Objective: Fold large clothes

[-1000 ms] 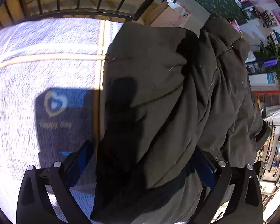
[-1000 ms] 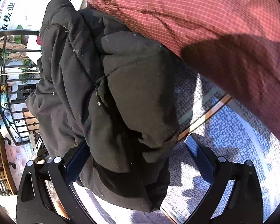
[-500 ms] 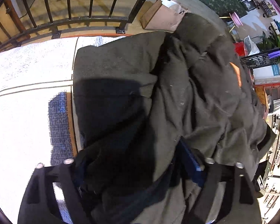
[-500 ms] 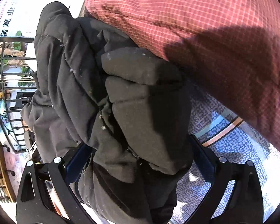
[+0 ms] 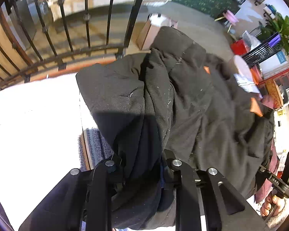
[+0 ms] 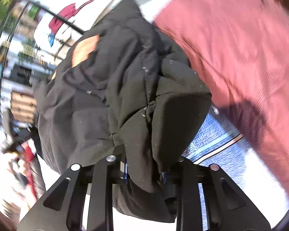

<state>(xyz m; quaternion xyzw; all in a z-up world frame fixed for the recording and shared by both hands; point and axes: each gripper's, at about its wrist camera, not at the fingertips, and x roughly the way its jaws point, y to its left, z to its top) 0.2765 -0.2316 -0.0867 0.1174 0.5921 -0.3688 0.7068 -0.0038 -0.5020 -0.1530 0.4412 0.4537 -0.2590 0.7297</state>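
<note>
The black padded coat [image 5: 183, 104] is thick, quilted and rumpled, flecked with pale lint, with small orange patches showing among its folds. There is one coat, bunched above a blue-and-white patterned cover [image 6: 217, 140] and gathered between two tongs. The left tongs [image 5: 141, 163] are closing on a wad of its dark cloth at the near edge; the right tongs [image 6: 144, 159] are closing on another thick fold, cloth filling the gap. One red quilted cover [image 6: 240, 48] lies just right of the coat. A black iron railing [image 5: 67, 28] stands beyond, far left.
</note>
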